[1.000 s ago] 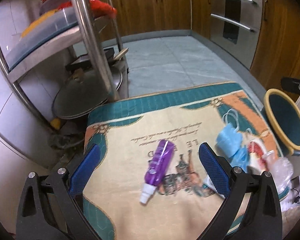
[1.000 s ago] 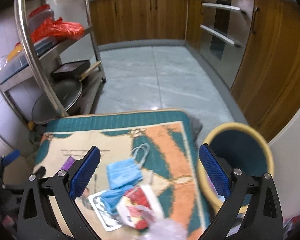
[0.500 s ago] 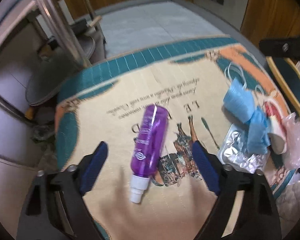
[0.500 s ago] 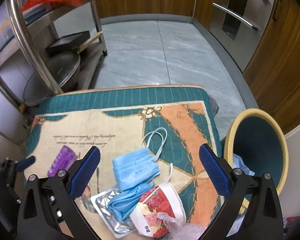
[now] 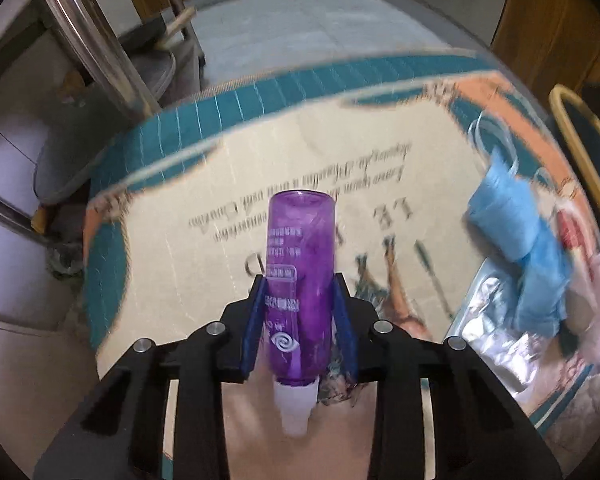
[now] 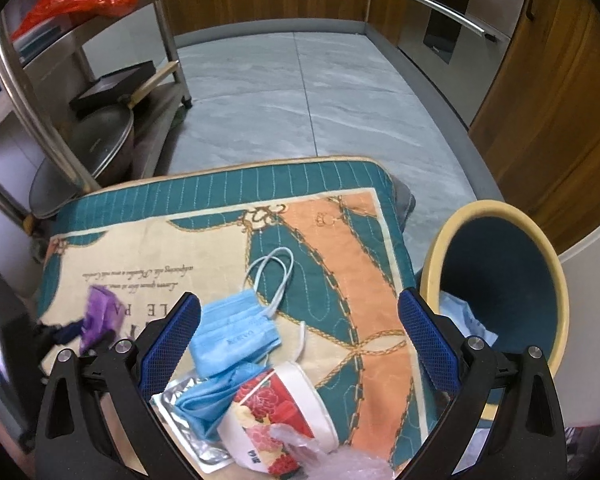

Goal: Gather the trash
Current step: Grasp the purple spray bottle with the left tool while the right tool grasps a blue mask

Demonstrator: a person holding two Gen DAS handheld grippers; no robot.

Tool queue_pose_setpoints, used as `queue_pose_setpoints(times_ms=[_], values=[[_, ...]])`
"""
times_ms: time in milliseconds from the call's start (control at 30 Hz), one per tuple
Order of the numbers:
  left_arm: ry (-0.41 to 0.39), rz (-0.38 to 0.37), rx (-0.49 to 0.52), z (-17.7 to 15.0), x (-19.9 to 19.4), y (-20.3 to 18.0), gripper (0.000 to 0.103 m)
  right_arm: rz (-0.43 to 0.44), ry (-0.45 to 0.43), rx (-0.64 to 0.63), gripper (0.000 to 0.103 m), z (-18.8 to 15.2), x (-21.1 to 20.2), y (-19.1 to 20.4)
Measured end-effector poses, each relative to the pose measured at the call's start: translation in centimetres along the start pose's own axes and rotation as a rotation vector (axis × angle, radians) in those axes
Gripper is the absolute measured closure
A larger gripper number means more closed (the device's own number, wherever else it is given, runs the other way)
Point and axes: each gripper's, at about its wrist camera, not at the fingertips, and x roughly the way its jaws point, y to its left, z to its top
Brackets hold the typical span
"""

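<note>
Left wrist view: left claw (image 5: 300, 312), just closed, blue pads pressing both sides of purple bottle (image 5: 300, 276) lying on the patterned cloth (image 5: 204, 184), white cap toward camera. Right wrist view: right claw (image 6: 298, 338) spread wide, empty, above blue masks (image 6: 232, 334), floral paper cup (image 6: 278, 412), foil wrapper (image 6: 180, 420). Only here: yellow-rimmed bin (image 6: 496, 276) fully seen, beside cloth, blue scrap inside.
</note>
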Motion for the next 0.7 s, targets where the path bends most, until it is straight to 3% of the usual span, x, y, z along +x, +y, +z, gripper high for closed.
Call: queue_pose_setpoints(times_ms=[200, 300, 467, 700], values=[[-0.124, -0.014, -0.058, 0.9, -3.4, 0.8, 0.071, 0.082, 0.060, 0.028, 0.008, -0.3, 0.9, 0.0], [-0.177, -0.007, -0.066, 1.4, -5.0, 1.3, 0.071, 0.098, 0.073, 0.043, 0.018, -0.5, 1.2, 0.2], [-0.231, 0.010, -0.087, 1.8, -7.1, 2.5, 0.071, 0.121, 0.071, -0.075, 0.045, -1.1, 2.2, 2.4], [-0.296, 0.005, -0.140, 2.7, -8.8, 4.0, 0.071, 0.145, 0.057, -0.307, 0.057, -2.8, 3.1, 6.5]])
